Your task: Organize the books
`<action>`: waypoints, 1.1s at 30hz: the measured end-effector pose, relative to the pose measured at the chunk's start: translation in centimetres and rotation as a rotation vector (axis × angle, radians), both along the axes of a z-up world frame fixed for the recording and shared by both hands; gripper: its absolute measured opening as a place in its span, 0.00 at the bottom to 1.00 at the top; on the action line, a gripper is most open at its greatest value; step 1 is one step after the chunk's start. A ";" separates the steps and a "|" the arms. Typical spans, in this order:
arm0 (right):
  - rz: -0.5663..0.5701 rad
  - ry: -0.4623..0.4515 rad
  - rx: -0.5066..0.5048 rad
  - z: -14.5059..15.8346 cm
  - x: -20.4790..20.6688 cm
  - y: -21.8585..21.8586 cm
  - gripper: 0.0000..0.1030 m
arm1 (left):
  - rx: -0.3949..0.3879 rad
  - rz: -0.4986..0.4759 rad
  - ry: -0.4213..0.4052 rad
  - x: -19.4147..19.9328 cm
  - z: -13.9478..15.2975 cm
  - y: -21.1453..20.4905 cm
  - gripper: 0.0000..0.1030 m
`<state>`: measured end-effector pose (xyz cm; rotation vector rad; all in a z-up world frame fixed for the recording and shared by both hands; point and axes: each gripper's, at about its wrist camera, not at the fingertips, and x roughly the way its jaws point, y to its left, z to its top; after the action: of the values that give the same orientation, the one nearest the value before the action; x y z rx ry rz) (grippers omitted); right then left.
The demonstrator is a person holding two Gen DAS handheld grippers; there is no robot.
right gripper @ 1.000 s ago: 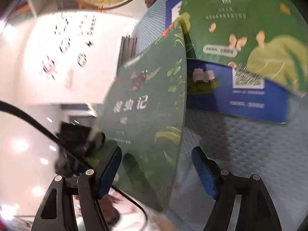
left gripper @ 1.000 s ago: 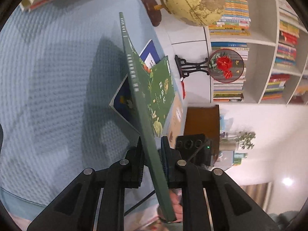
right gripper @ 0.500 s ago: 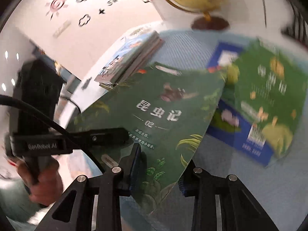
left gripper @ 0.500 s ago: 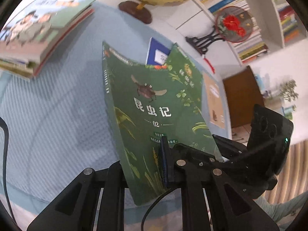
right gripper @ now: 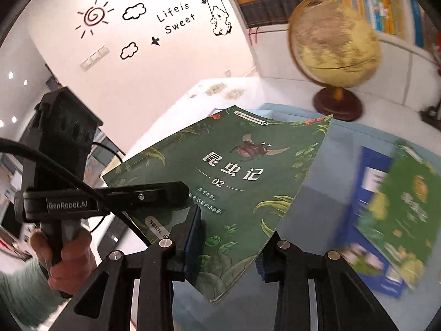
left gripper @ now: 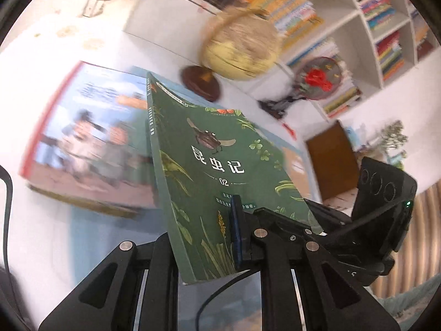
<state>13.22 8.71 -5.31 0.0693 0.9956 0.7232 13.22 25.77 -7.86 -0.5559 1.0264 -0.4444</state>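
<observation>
A green insect book marked 02 (left gripper: 209, 171) is held in the air above the blue table mat. My left gripper (left gripper: 204, 237) is shut on its lower spine edge. My right gripper (right gripper: 231, 245) is shut on its lower corner; the book also shows in the right wrist view (right gripper: 228, 171). A stack of picture books (left gripper: 91, 140) lies on the table to the left, blurred. Another green book (right gripper: 399, 209) lies on a blue book (right gripper: 369, 182) on the mat at the right.
A yellow globe (right gripper: 333, 44) on a dark round base stands at the back of the table. A red fan ornament (left gripper: 319, 80) on a black stand is beside it. White shelves full of books (left gripper: 386, 33) fill the wall behind.
The green book has swung from edge-on to cover-up and moved left toward the picture-book stack. My right gripper has closed on its lower corner.
</observation>
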 end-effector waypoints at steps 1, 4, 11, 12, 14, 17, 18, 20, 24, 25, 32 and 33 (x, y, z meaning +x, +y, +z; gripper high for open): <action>0.001 0.011 -0.008 -0.7 1.0 1.7 0.32 | 0.019 0.006 0.014 0.7 -0.5 0.9 0.13; 0.000 0.038 -0.027 -2.2 3.0 4.9 0.33 | 0.030 0.020 0.049 2.3 -2.2 3.3 0.13; -0.034 0.092 -0.030 -4.8 6.3 8.6 0.33 | 0.058 0.034 0.110 5.4 -4.6 6.2 0.22; -0.044 0.100 -0.034 -5.1 6.5 9.0 0.33 | 0.079 0.033 0.122 5.7 -4.8 6.4 0.26; -0.054 0.113 -0.041 -5.6 6.9 9.6 0.33 | 0.090 0.036 0.145 5.8 -5.4 7.3 0.28; -0.060 0.138 -0.049 -6.2 6.6 9.8 0.33 | 0.104 0.061 0.178 5.6 -6.4 8.6 0.30; -0.060 0.152 -0.050 -6.6 6.8 10.1 0.33 | 0.112 0.071 0.185 5.4 -6.7 9.1 0.31; -0.057 0.171 -0.055 -7.1 7.1 10.5 0.33 | 0.124 0.095 0.201 5.2 -7.3 10.1 0.31; -0.055 0.159 -0.080 -7.4 7.0 11.0 0.33 | 0.155 0.145 0.213 4.9 -7.7 11.7 0.30; -0.051 0.156 -0.087 -7.4 7.0 11.1 0.33 | 0.174 0.155 0.210 4.9 -7.7 12.0 0.30; 0.011 0.173 -0.081 -7.4 6.1 11.0 0.45 | 0.259 0.221 0.184 4.0 -7.0 12.0 0.30; 0.018 0.173 -0.081 -7.3 5.7 10.9 0.48 | 0.268 0.224 0.167 3.9 -6.6 11.6 0.30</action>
<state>18.93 19.56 -12.64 0.0531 1.1914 0.7012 17.14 37.34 -14.48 -0.4653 1.1469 -0.0606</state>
